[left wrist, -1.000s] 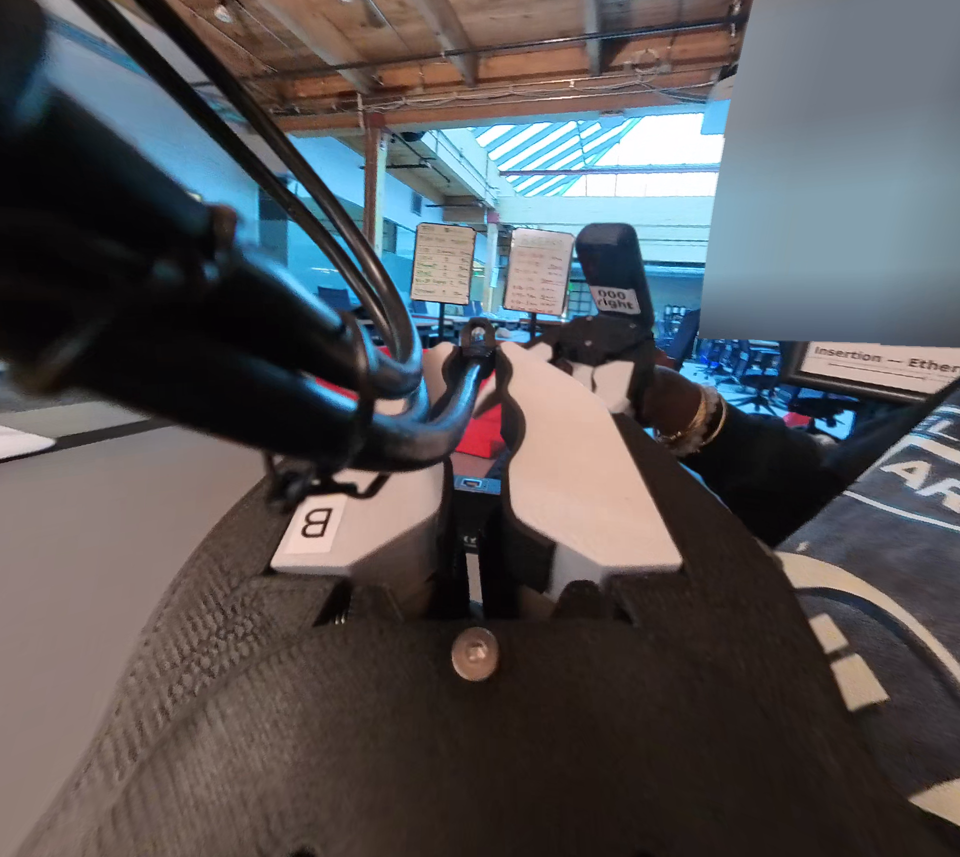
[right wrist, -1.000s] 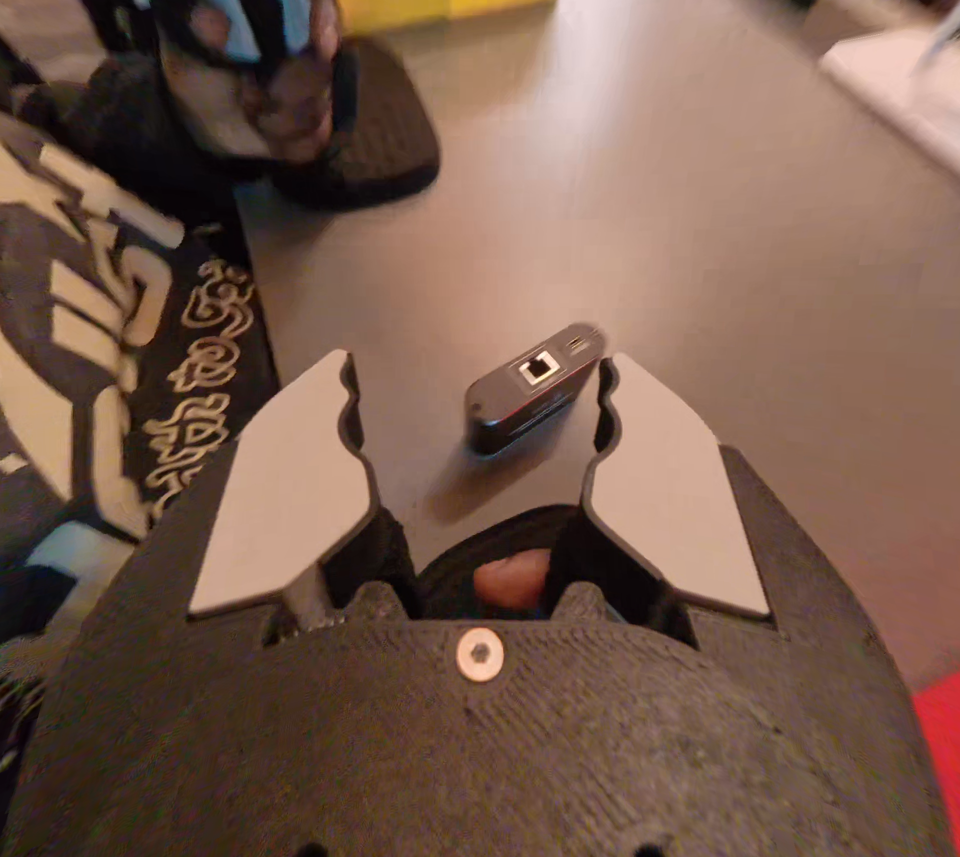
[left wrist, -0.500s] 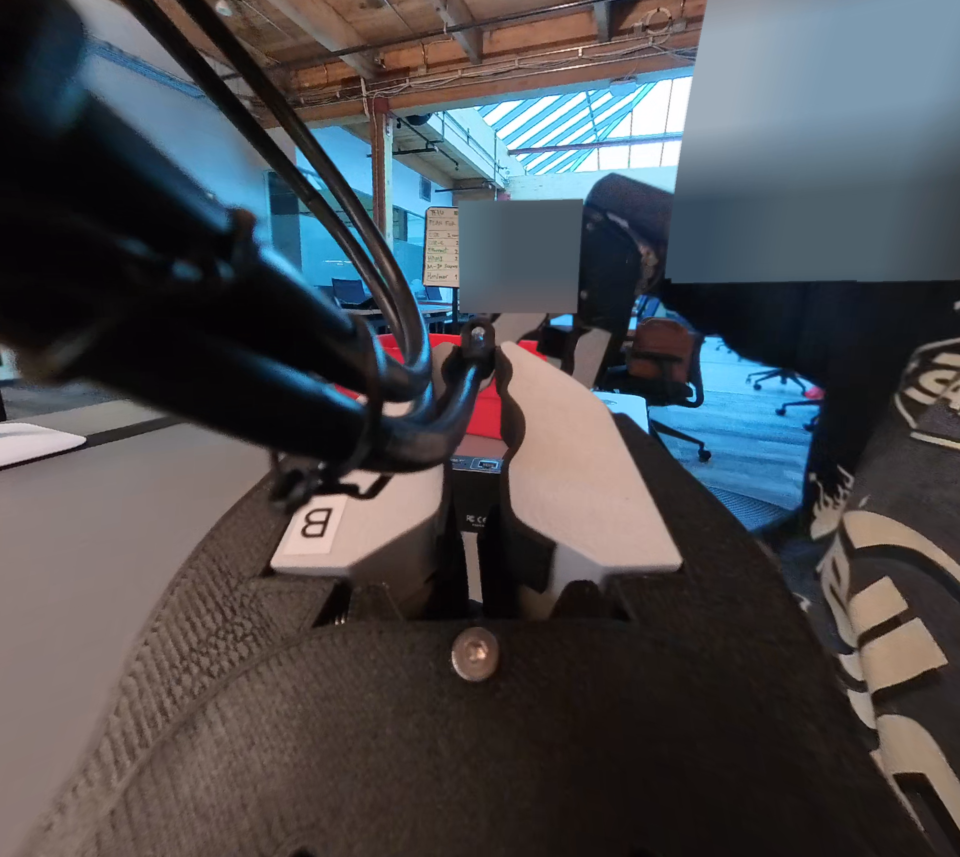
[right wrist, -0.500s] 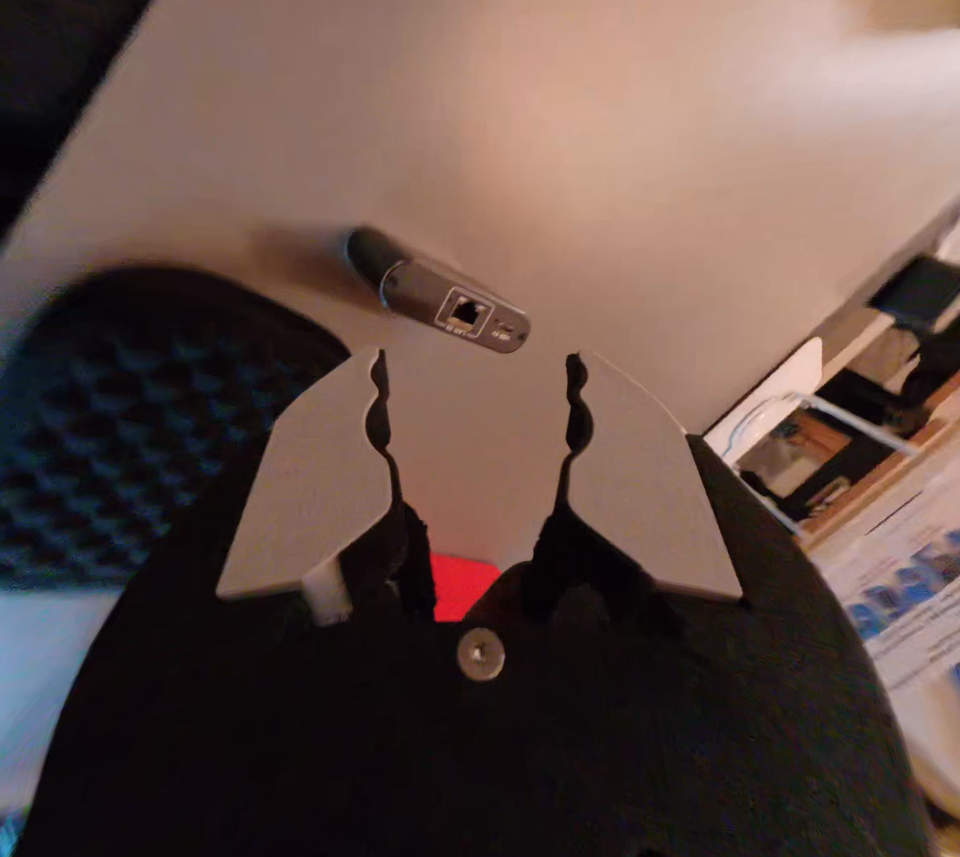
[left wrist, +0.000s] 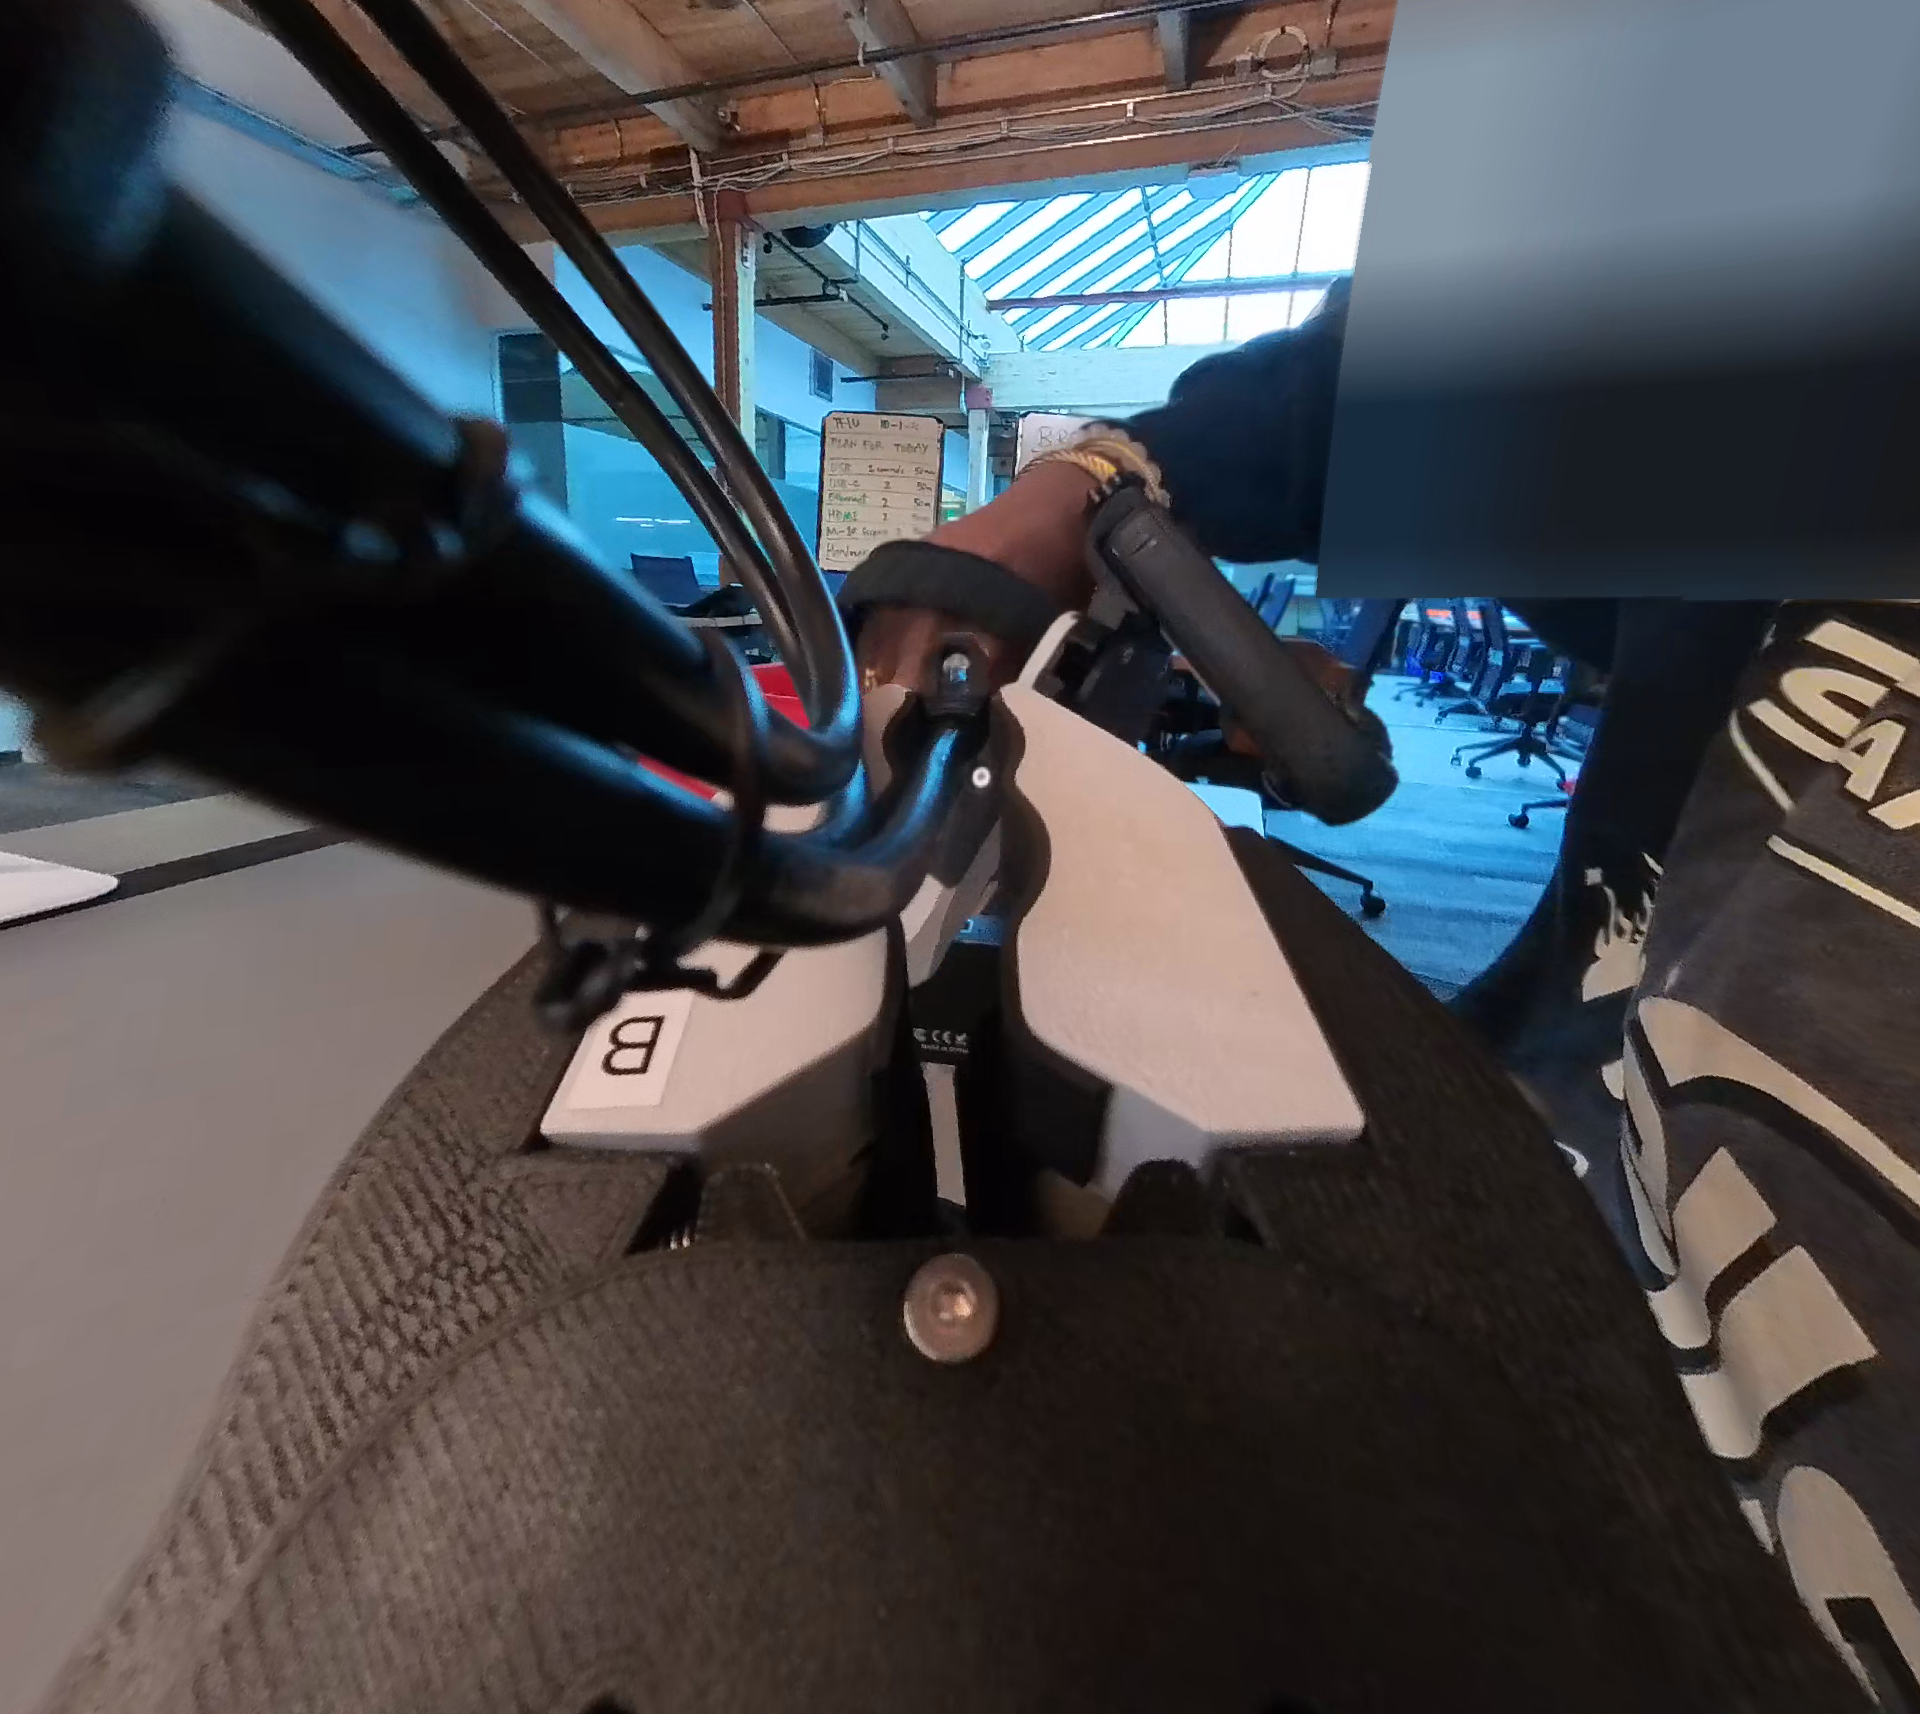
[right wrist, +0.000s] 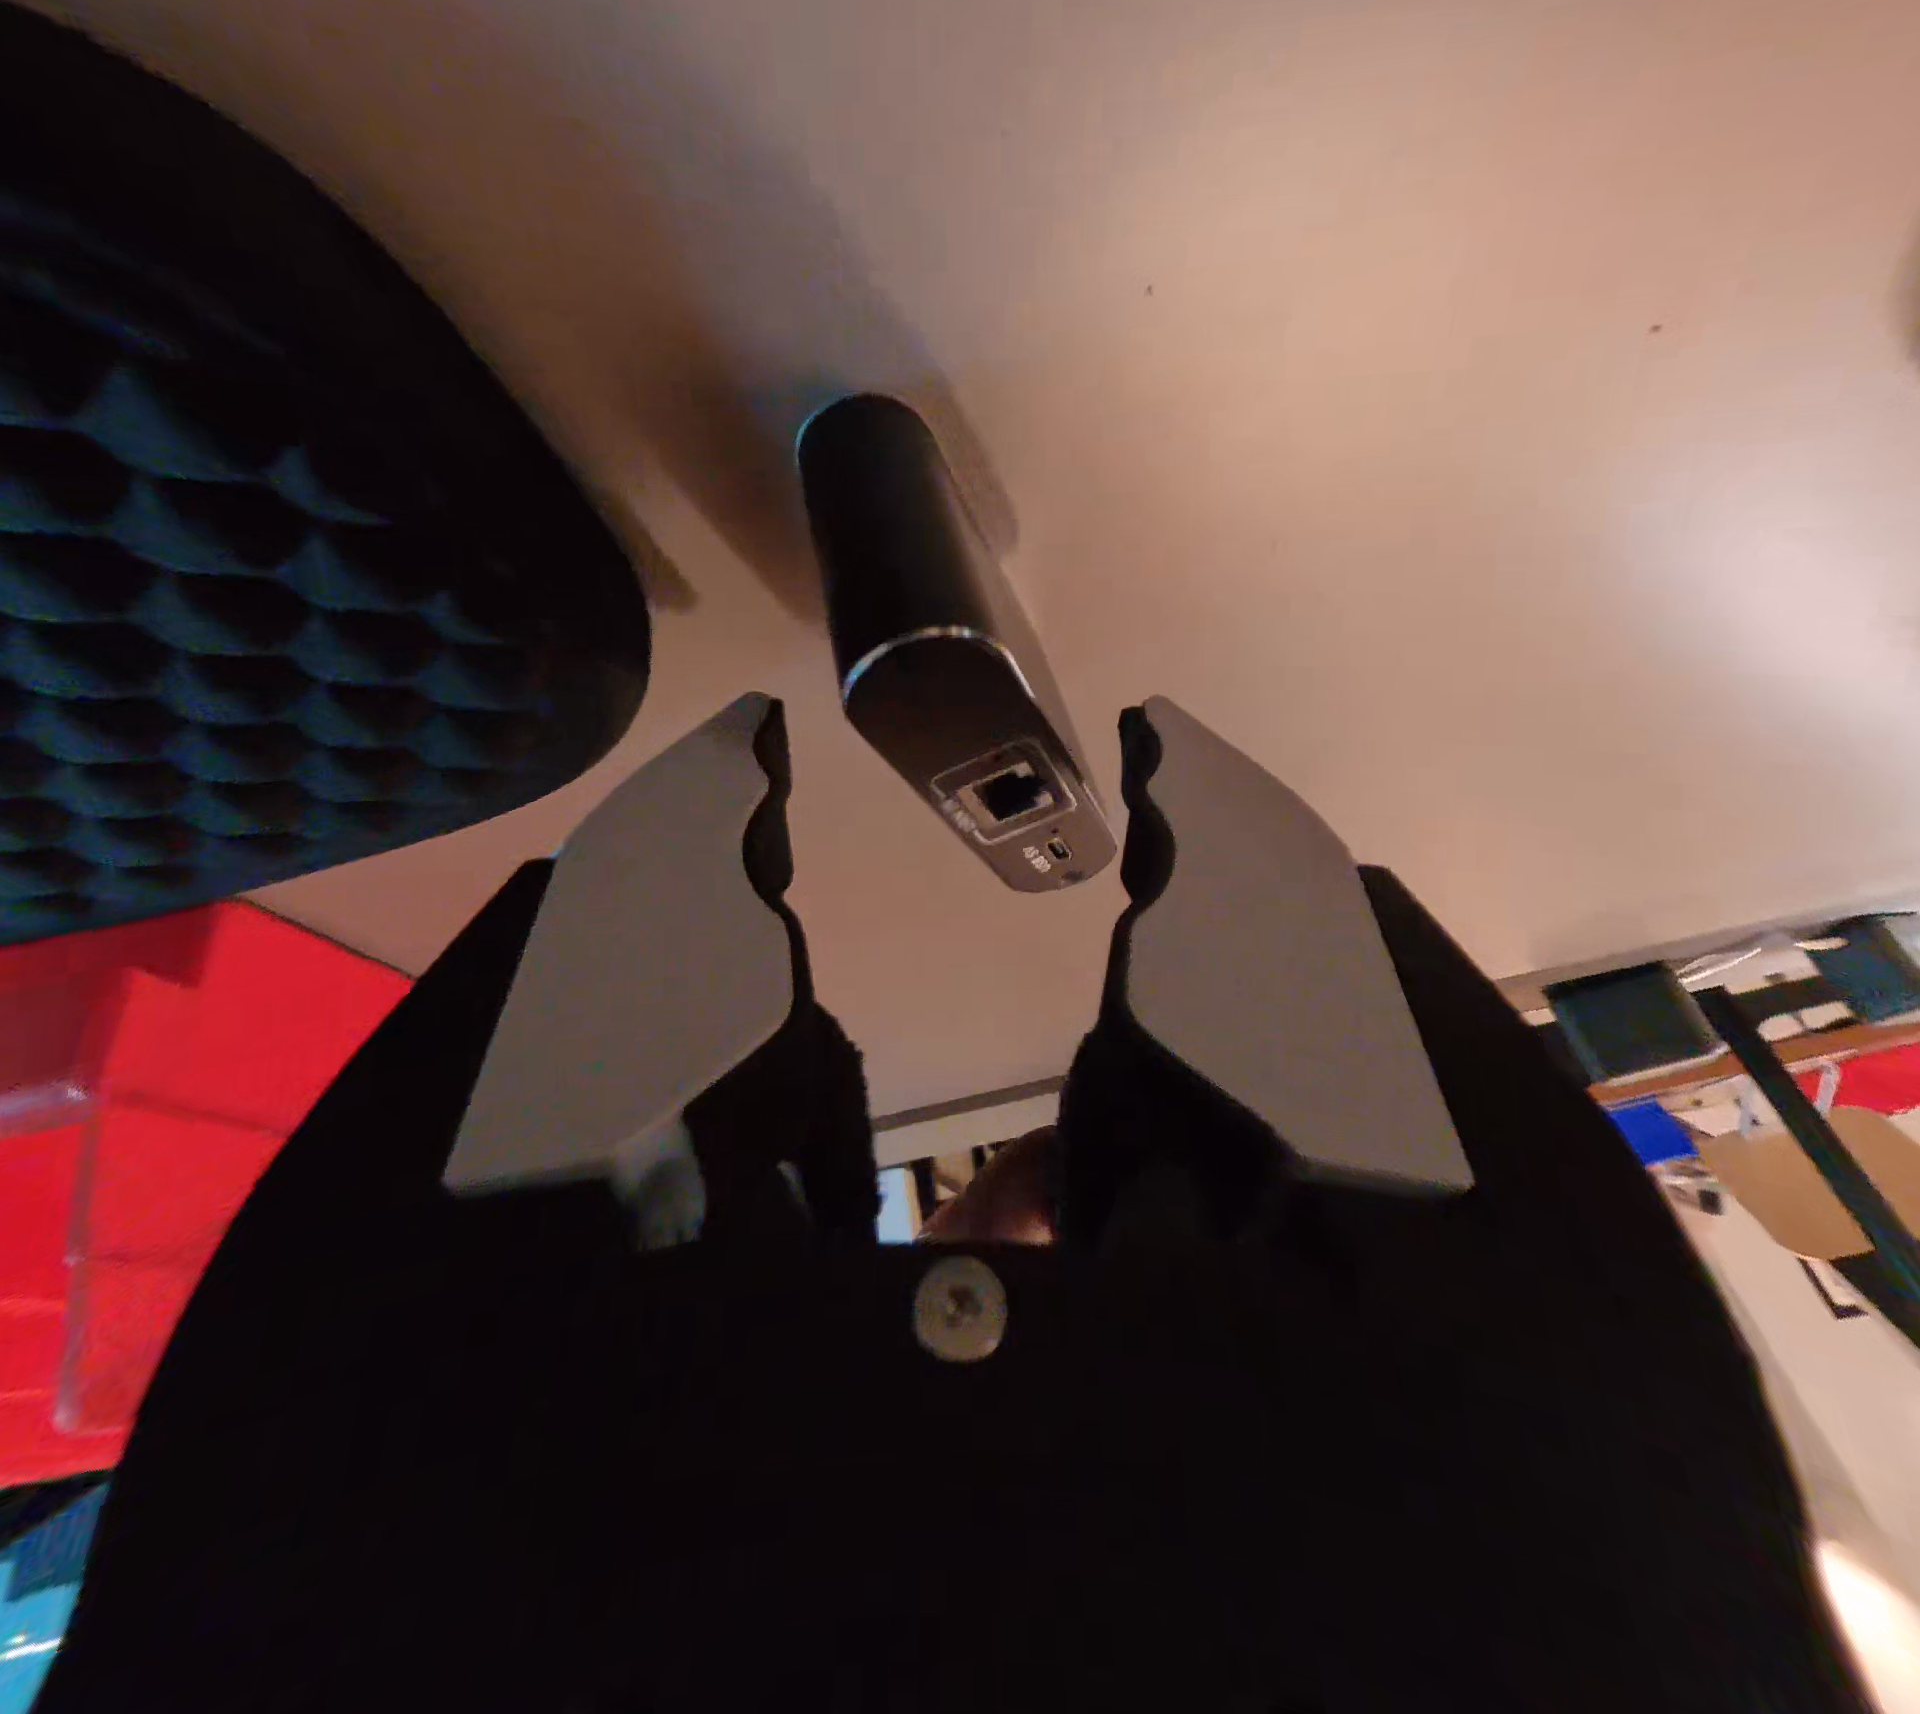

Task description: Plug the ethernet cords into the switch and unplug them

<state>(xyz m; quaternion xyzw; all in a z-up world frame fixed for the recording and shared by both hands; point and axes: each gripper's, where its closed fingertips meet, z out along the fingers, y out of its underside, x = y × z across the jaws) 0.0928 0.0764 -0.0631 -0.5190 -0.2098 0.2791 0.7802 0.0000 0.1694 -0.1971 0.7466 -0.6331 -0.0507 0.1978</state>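
- The right hand-held gripper [right wrist: 951, 791] is wide open and holds nothing. Its two grey fingers [right wrist: 665, 916] sit in the middle of the right wrist view.
- Just past the fingertips, a bit to the right of the gap, lies the switch [right wrist: 935, 646]. It is a small dark box with a silver end. The end with the square port [right wrist: 1006, 797] faces the camera, and the port is empty.
- The switch rests on the pale table [right wrist: 1351, 210]. A black bumpy foam pad [right wrist: 260, 573] fills the left side of that view, and something red [right wrist: 187, 1093] shows at the lower left.
- The left hand-held gripper [left wrist: 961, 791] is nearly shut. It pinches something dark between its grey fingers [left wrist: 1143, 968], but I cannot tell what that thing is.
- Black cords [left wrist: 623, 417] loop down from the upper left of the left wrist view and bend right at the fingertips. A thick black blurry shape crosses the left side.
- Behind, a person's hand [left wrist: 1008, 532] holds the handle of the other gripper.
- I think the step is getting hold of the switch, before any cord goes in.
- Next, the right gripper should slide a little right so the box sits between its fingers, then close on its sides. The port must stay clear so a plug can go straight in.
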